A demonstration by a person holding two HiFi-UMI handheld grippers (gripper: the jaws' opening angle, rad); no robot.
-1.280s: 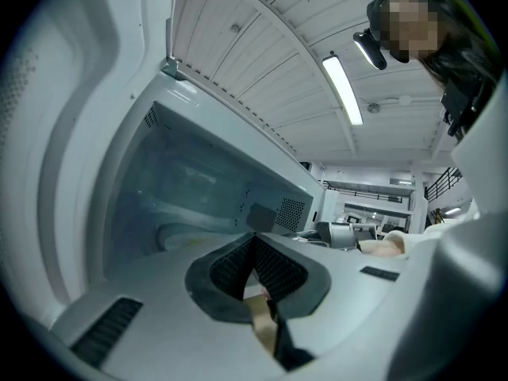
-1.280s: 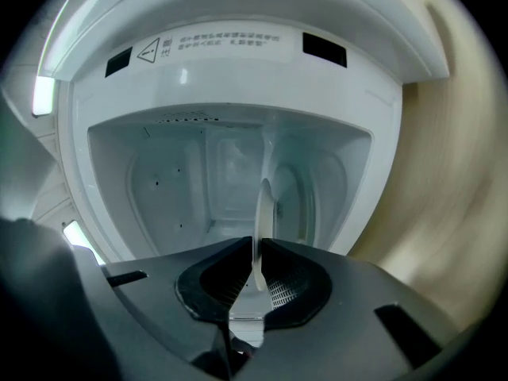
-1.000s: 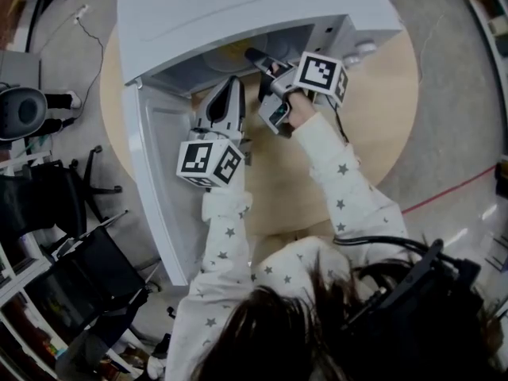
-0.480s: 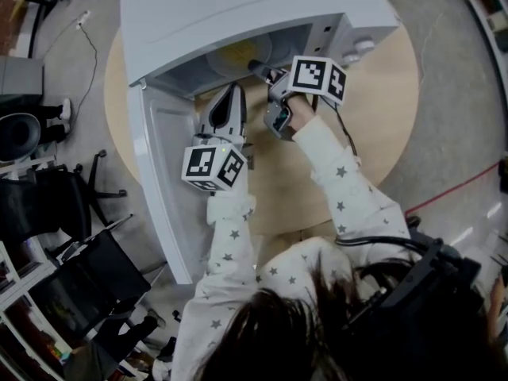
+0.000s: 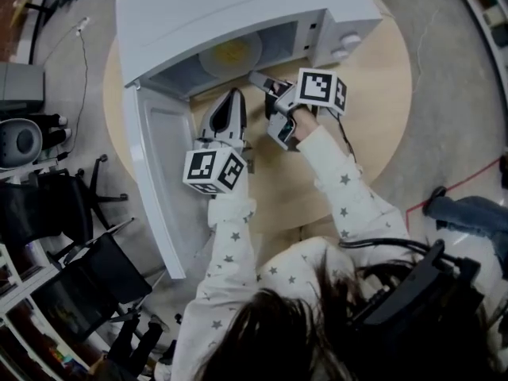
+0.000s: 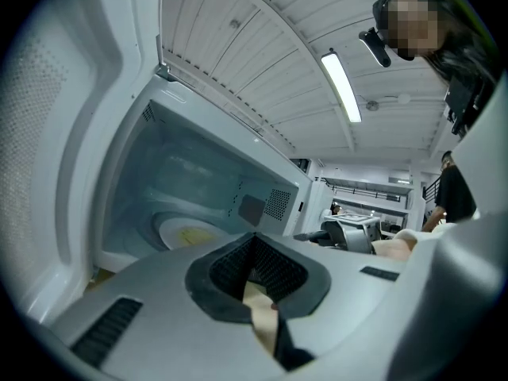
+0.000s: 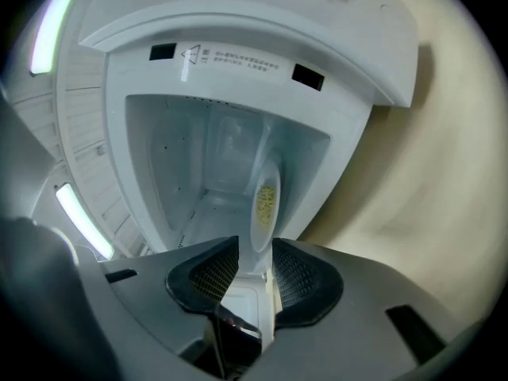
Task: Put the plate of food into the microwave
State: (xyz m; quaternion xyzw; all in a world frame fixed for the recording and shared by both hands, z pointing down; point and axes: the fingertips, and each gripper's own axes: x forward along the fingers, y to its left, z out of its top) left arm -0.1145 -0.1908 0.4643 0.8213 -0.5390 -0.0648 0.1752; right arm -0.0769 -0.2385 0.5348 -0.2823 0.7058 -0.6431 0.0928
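Note:
A white plate with yellow food (image 5: pixel 230 54) lies on the floor of the open white microwave (image 5: pixel 238 6); it also shows in the left gripper view (image 6: pixel 186 232) and, edge-on, in the right gripper view (image 7: pixel 266 201). My right gripper (image 5: pixel 255 78) sits just outside the microwave's mouth, pointing in at the plate. Its jaws stand a little apart with nothing between them, so the right gripper (image 7: pixel 254 272) is open. My left gripper (image 5: pixel 232 98) hovers over the table in front of the opening. The jaws of the left gripper (image 6: pixel 258 280) are shut and empty.
The microwave door (image 5: pixel 163 173) is swung wide open toward me at the left, next to my left arm. The microwave stands on a round tan table (image 5: pixel 373 109). Office chairs (image 5: pixel 55 205) and a cable are on the floor at the left; a person's legs (image 5: pixel 468 209) at the right.
My right gripper has drawn back out of the microwave toward me, leaving the plate inside. The left gripper has barely moved.

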